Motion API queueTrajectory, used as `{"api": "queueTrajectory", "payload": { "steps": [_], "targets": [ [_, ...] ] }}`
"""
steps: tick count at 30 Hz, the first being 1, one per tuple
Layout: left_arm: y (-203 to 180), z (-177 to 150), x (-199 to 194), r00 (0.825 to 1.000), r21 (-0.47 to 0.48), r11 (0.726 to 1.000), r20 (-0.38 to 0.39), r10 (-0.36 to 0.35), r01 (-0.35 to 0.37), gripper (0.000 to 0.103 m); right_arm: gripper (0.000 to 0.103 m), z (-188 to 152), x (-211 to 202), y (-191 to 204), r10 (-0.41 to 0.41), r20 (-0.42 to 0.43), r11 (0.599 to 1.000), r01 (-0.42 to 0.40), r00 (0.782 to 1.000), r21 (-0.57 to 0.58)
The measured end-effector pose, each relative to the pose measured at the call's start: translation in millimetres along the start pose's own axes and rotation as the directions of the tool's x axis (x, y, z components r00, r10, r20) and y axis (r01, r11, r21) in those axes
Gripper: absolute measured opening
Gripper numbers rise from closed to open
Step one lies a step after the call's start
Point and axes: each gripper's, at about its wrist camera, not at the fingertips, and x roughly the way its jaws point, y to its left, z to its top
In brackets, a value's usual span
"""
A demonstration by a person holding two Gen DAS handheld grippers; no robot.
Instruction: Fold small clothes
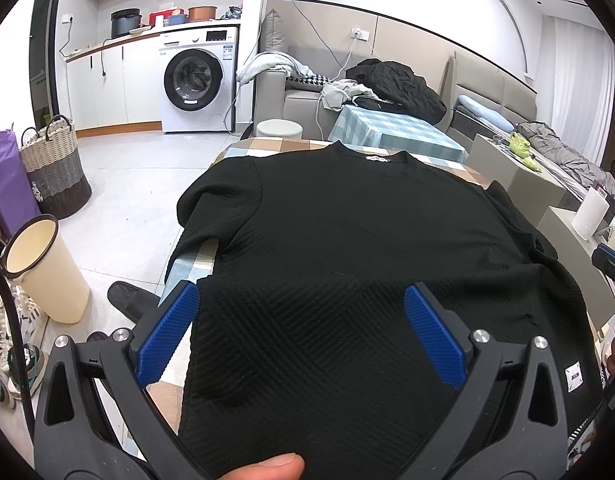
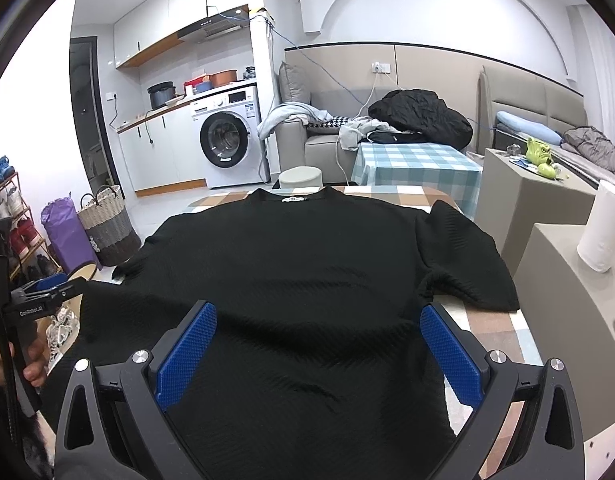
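Now the left tool [image 1: 301, 320] is seen spread wide with nothing gripped, poised at the near left edge of the surface [image 1: 243, 150] above the hem. Across the checked surface a black top [image 1: 347, 240] is laid flat, collar at the far edge, left sleeve draped over the left edge. Over at the near right, the right tool [image 2: 317, 340] is held equally wide, empty.

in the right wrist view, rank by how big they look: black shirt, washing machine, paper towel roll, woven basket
1. black shirt, though it lies nearest the camera
2. washing machine
3. woven basket and paper towel roll look close in size; I won't rank them
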Motion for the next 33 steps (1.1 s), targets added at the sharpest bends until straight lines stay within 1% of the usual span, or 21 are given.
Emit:
{"api": "queueTrajectory", "payload": {
  "steps": [5,8,11,15,19,25,33],
  "targets": [
    [1.1,-0.2,0.8,1.000,0.001,1.000,-0.004,0.000,0.000,0.102,0.103,1.0,0.6,-0.6,0.003,-0.001,1.000,-0.003,1.000,0.021],
    [3.4,0.4,2.2,1.000,0.002,1.000,-0.004,-0.003,0.003,0.102,0.103,1.2,3.0,-0.4,-0.019,-0.014,1.000,0.020,1.000,0.024],
    [3.7,-0.1,3.1,1.000,0.004,1.000,-0.006,-0.005,0.005,0.102,0.103,3.4,4.4,-1.7,-0.025,-0.019,0.999,0.026,0.999,0.029],
    [3.7,-0.9,4.3,1.000,0.005,1.000,-0.013,-0.002,0.002,0.102,0.103,4.1,3.7,-0.4,0.003,-0.024,1.000,-0.002,1.000,0.030],
    [1.1,-1.3,6.5,1.000,0.012,1.000,-0.022,0.002,-0.002,0.102,0.103,4.9,4.4,-1.3,-0.014,-0.019,0.999,0.014,1.000,0.037],
    [-1.2,-1.4,16.5,0.999,0.020,1.000,-0.046,0.015,-0.014,0.102,0.103,6.2,8.2,-5.5,-0.008,-0.024,0.998,0.010,1.000,0.063],
    [-1.2,4.0,26.9,0.998,0.008,1.000,-0.065,-0.003,0.004,0.102,0.103,11.2,13.1,-4.6,-0.005,-0.035,0.998,0.008,0.999,0.067]
  ]
}}
